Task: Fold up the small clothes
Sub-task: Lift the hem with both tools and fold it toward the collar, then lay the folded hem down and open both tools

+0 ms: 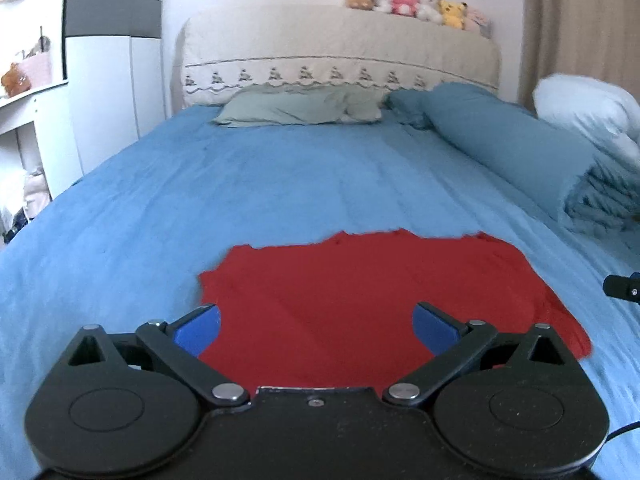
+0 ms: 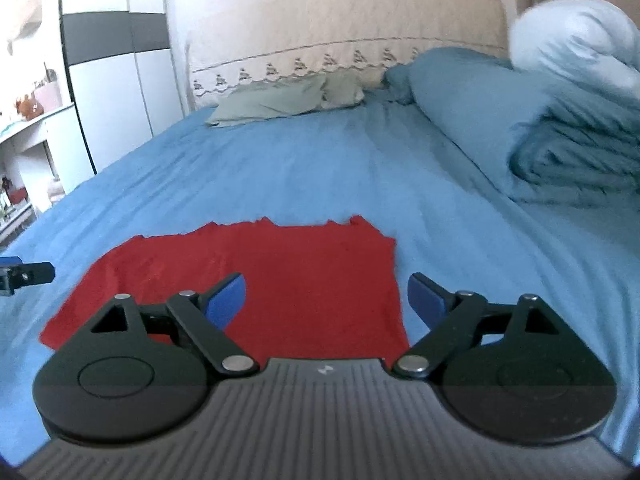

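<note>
A red garment point(image 1: 360, 308) lies spread flat on the blue bed sheet point(image 1: 280, 184), near the foot of the bed, its far edge ragged and uneven and its right side a straight line in the right wrist view point(image 2: 304, 280). What kind of garment it is cannot be made out; its near edge is hidden behind both gripper bodies. The left gripper point(image 1: 316, 328) hangs over the red cloth with its blue-padded fingers point(image 1: 200, 328) spread wide and released, nothing between them but the cloth lying below. The right gripper point(image 2: 326, 304) likewise has its fingers point(image 2: 226, 304) wide apart and gripping nothing; its left finger sits over the garment and its right finger over bare sheet beyond the garment's right edge. Each view catches a bit of the other gripper at its side edge, cut off by the frame. At the head of the bed are green pillows point(image 1: 296, 106) against a cream headboard point(image 1: 336, 52) topped with a row of plush toys point(image 1: 416, 4). A rolled blue duvet point(image 2: 500, 120) runs along the right side, and the right wrist view shows its bunched end and the pale bedding above it more fully, though blurred. Both views show white cabinets point(image 1: 108, 92) on the left.
</note>
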Available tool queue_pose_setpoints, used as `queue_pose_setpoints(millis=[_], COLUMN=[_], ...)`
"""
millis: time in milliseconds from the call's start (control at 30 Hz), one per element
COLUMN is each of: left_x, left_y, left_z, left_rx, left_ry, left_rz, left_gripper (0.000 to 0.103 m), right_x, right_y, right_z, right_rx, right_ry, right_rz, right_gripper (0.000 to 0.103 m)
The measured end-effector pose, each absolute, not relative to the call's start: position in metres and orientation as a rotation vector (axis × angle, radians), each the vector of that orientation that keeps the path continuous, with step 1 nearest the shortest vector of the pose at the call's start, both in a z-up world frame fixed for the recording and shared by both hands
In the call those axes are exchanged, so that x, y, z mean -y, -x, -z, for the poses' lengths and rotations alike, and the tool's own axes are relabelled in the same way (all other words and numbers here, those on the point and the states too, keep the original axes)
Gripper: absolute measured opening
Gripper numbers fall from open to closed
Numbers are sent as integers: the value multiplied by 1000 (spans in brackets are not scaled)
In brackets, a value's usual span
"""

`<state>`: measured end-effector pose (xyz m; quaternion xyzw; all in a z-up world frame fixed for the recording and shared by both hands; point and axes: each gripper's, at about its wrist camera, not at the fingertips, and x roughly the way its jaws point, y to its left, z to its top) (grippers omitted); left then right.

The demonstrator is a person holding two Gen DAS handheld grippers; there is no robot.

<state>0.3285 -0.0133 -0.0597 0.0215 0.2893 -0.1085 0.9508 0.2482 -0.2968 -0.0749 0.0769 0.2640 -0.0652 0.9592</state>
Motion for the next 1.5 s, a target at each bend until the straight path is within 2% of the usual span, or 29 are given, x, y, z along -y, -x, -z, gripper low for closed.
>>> queue_pose_setpoints(millis=[100,300,433,667,767,933,967,1000,1033,1200,1267,1500], left_x=[27,52,64,74,75,82,85,88,91,103,96,6], left_y=[-322,-326,-338,-366,-382,-410,-414,-419,-424,-443,-445,-423], left_z=[71,109,118,127,132,141,144,148,152,170,162,111], left_rx=[-629,-707,-713,-733,-740,-763,-772,-784,-801,-877,-899,-819], left_ry=[-42,-35,-26,1,22,30,27,22,16,-56,-33,6], left_rz=[253,259,266,249,237,224,223,222,224,206,218,176], left_gripper=[103,103,103,103,103,103,103,103,102,103,98,98], right_x=[297,300,313,341,351,357,357,357,358,348,338,235], right_y=[-228,-212,-218,-239,-250,-264,-266,-267,-269,-277,-287,-359], right_z=[81,139,170,199,202,205,204,203,202,178,157,64], right_rx=[-590,-649,-615,-512,-471,-481,-487,-496,-510,-531,-519,-463], right_ry=[-194,-339,-515,-748,-807,-816,-812,-813,-825,-789,-762,-519], right_rz=[164,244,288,363,391,413,414,411,398,387,358,103], right_gripper=[103,101,91,80,71,49,44,33,31,29,28,28])
